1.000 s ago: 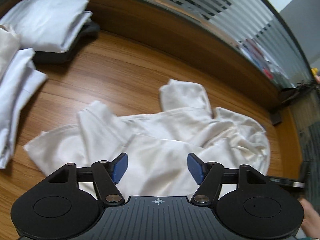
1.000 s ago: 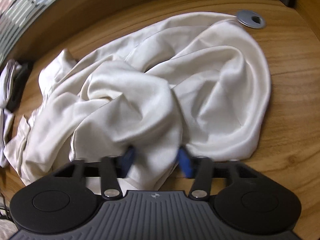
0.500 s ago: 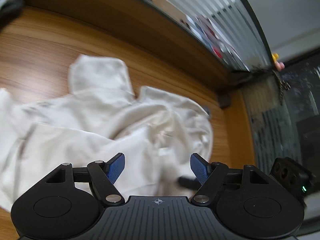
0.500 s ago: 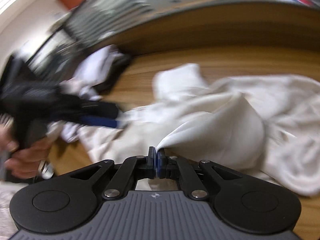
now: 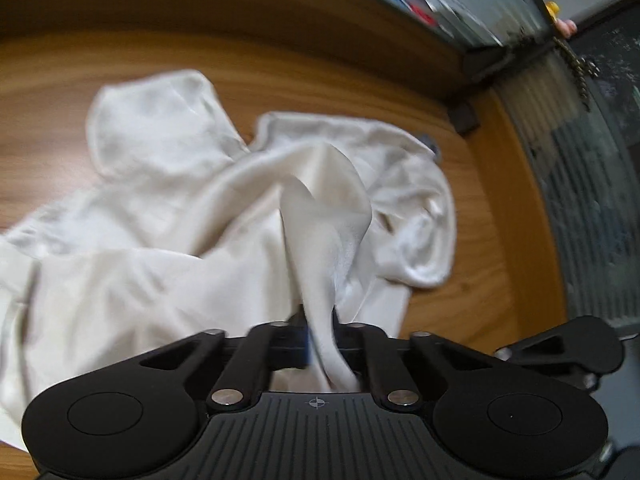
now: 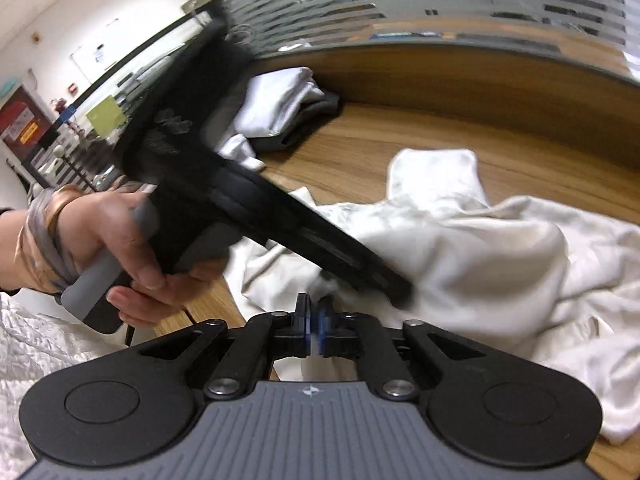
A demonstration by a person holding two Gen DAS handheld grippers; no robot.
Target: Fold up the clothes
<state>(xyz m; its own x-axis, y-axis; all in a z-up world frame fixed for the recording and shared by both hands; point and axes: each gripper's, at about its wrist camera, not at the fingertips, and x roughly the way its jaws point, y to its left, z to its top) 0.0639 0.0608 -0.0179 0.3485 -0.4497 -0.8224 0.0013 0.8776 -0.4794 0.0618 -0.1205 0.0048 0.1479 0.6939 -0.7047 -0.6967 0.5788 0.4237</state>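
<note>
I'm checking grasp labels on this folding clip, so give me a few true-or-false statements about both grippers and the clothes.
1. The left gripper is shut on the cream garment. True.
2. The right gripper is wide open. False: its jaws are shut, with cream fabric at them.
3. Folded white clothes lie further back on the wooden table. True.
4. The cream garment lies neatly folded. False: it is crumpled and spread out.
</note>
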